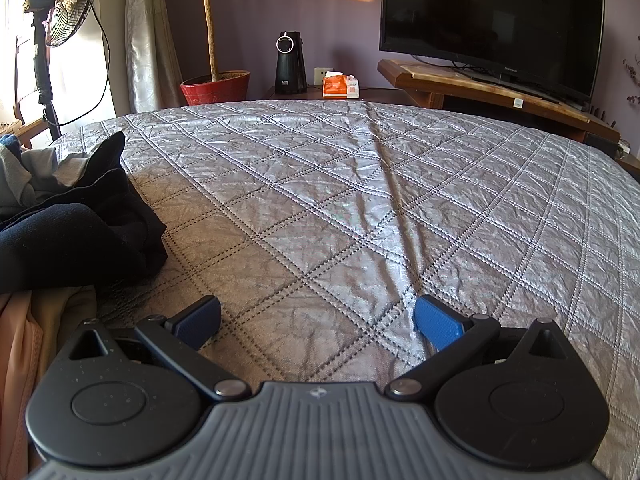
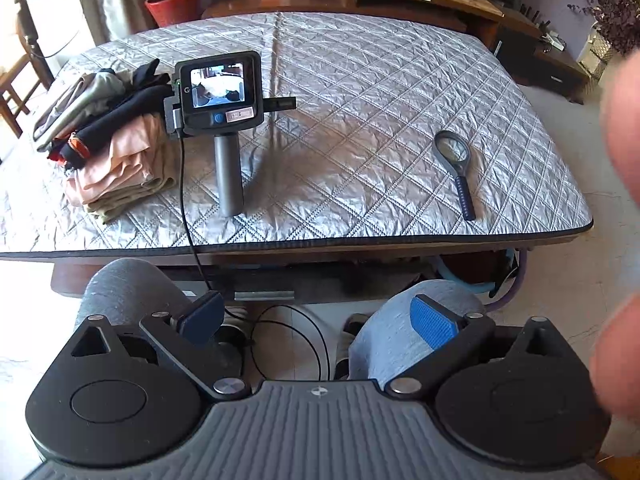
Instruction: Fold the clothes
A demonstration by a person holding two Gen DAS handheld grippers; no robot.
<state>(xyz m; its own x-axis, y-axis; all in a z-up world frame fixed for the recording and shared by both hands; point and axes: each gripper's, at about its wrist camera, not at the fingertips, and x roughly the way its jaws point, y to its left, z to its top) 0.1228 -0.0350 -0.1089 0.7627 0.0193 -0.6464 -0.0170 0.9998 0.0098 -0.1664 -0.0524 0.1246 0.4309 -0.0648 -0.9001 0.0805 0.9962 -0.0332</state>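
Clothes (image 2: 108,136) lie in a heap at the left end of the quilted cover (image 2: 360,92), and that cover serves as the landmark for everything else. In the right wrist view the heap shows peach, grey, black and khaki layers, though how many garments it holds cannot be made out; in the left wrist view only its dark and grey folds show, cut off by the left edge of the frame.

Just right of the heap, the left gripper (image 1: 318,320) rests on the cover. Seen from the right wrist camera, it shows its small lit screen and grey handle, and its fingers are hidden behind the body. A black cable (image 2: 188,208) runs from it over the near edge of the cover. Its own camera shows the blue pads (image 1: 438,322) spread wide apart just above the cover, with only bare quilting between them.

Further right on the cover, well apart from the heap, lies a magnifying glass (image 2: 456,160), handle towards the near edge.

The right gripper (image 2: 316,322) hangs off the near edge of the cover, above the person's knees, fingers spread wide and empty. At the right edge of that view a blurred hand (image 2: 620,240) fills the frame, too close to make out its details.
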